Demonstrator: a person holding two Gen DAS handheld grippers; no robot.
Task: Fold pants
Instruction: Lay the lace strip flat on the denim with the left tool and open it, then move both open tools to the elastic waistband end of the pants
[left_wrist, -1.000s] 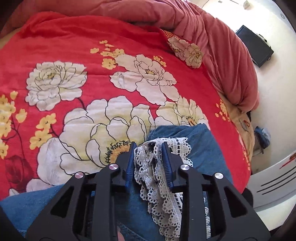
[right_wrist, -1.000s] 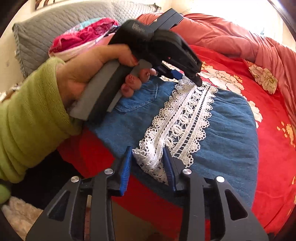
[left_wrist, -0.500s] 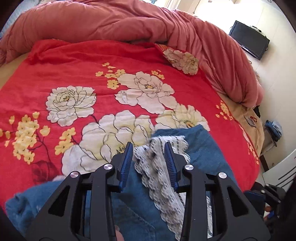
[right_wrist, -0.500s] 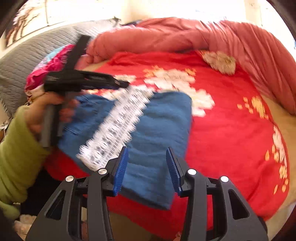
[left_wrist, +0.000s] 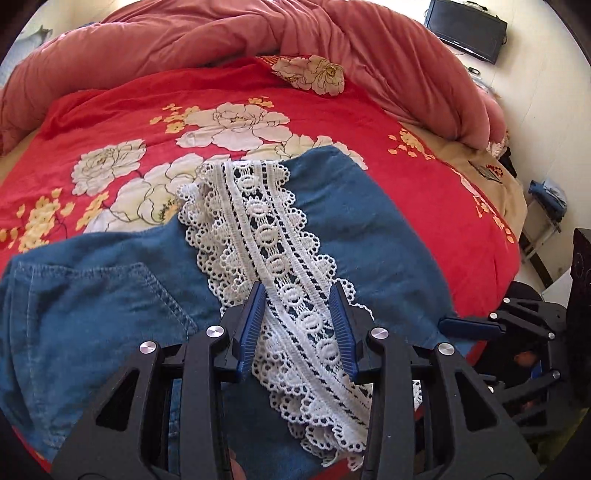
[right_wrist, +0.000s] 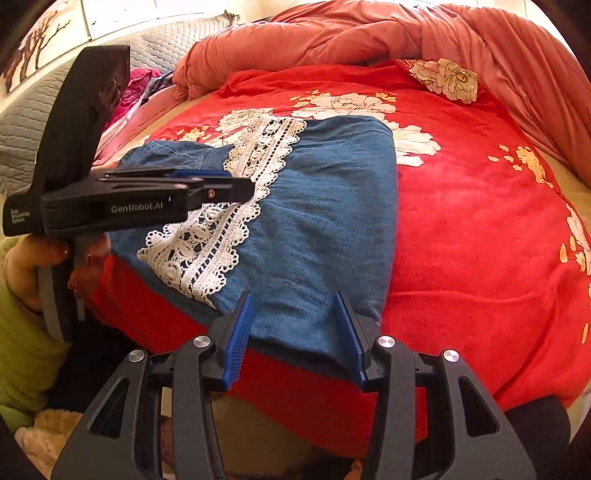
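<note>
Left wrist view: the left tool (left_wrist: 298, 325) hangs spread over the lace (left_wrist: 266, 236), gripping nothing. The pants (left_wrist: 369, 236) lie folded on the bed (left_wrist: 110, 122) near its front edge.

Right wrist view: the right tool (right_wrist: 293, 332) is spread too, its fingers astride the pants' (right_wrist: 325, 206) near corner without pinching. The denim looks soft, fairly heavy and not slippery; the lace (right_wrist: 221, 221) could snag, so grip the thick denim edges instead.

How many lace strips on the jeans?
1. A single white lace strip runs lengthwise down the folded blue jeans, passing between the open left gripper fingers. More lace could be hidden in the folded layers underneath.
</note>
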